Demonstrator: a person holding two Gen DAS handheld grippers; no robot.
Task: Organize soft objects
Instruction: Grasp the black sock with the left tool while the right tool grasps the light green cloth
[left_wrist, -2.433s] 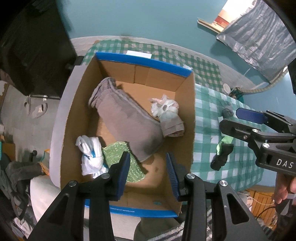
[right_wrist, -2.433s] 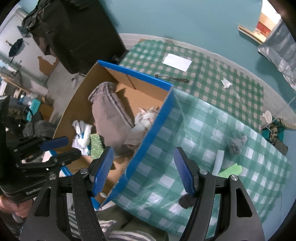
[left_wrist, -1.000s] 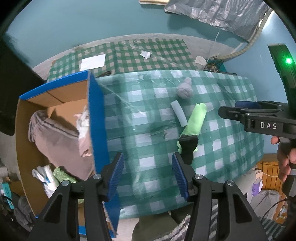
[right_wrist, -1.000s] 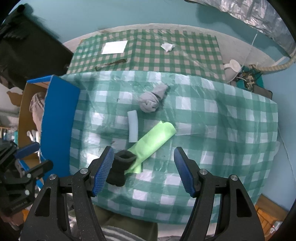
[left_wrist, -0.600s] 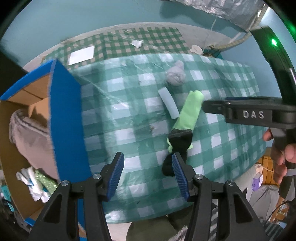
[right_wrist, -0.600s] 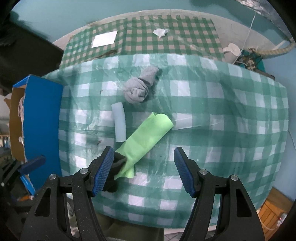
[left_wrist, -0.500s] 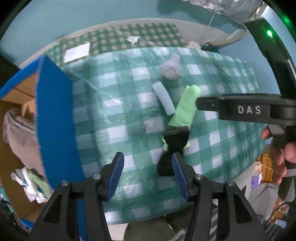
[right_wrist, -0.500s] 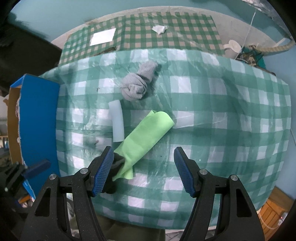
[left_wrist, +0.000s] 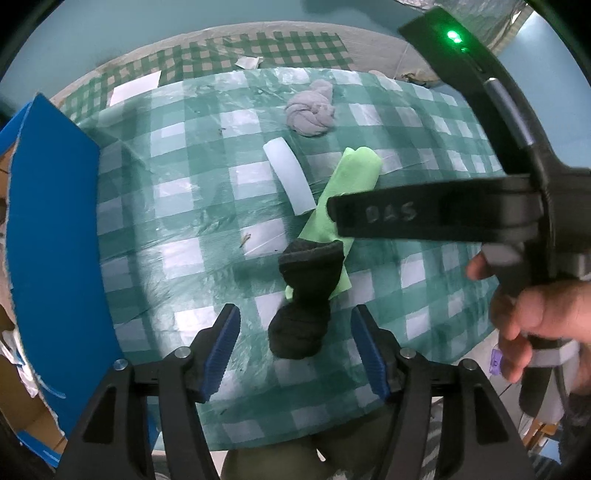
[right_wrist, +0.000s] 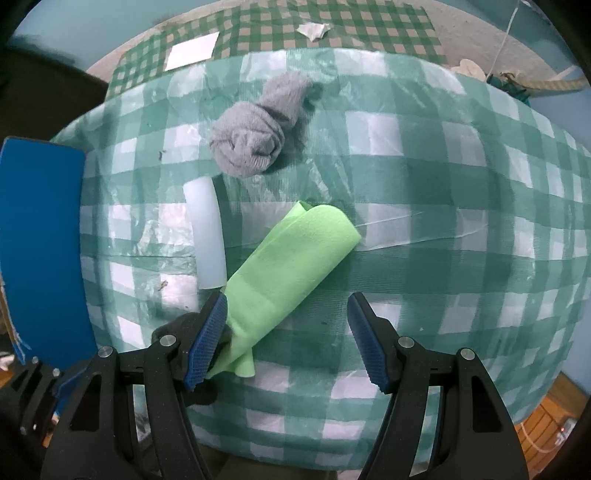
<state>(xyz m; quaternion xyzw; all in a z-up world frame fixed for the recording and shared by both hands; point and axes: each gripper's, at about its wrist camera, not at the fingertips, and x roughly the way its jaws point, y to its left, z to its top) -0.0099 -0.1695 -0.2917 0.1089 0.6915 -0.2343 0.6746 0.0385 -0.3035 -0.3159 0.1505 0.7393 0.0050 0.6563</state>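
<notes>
The left claw (left_wrist: 295, 350) hangs with its blue pads apart, straddling the black sock (left_wrist: 304, 299), which lies near the front of the desk (left_wrist: 184, 206); the sock's far end rests on the near end of the folded green cloth (right_wrist: 291, 273); the right claw (right_wrist: 286, 332) is also spread wide, empty, above that cloth; a white strip (right_wrist: 205, 236) lies just left of the cloth, a balled grey sock (right_wrist: 255, 144) farther back; the blue-edged cardboard box (left_wrist: 51, 236) stands at the left. The black sock looks light, limp and compressible; it should bunch rather than slip, so pinching its thick knotted near end seems safest, clear of the cloth beneath.
</notes>
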